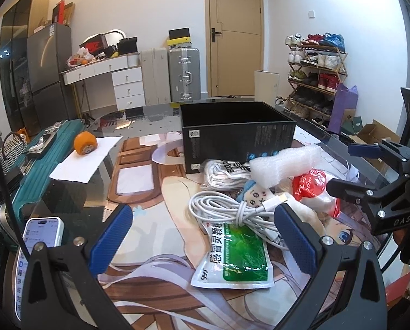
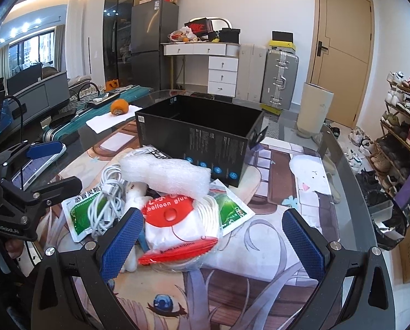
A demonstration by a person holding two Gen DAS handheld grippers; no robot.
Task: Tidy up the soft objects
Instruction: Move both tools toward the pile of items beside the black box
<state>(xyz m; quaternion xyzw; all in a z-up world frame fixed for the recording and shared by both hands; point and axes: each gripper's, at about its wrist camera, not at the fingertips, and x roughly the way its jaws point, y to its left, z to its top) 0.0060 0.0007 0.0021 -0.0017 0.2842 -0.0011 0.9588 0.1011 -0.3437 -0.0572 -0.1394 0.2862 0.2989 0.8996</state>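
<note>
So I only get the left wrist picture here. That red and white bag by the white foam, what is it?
Observer: The right wrist view shows the label. The red and white bag reads "balloon glue".
Operator: And is that green sachet the only one?
Observer: No. A second green sachet pokes out from under the bag, on its right in the right wrist view.

I see white walls and a tan door (image 1: 233,34) ahead, with a white desk (image 1: 106,74) and two upright suitcases (image 1: 169,75) beside it. A dark fridge (image 1: 49,63) stands left, a loaded shoe rack (image 1: 315,74) right; daylight enters through a window (image 2: 30,52) far left
</note>
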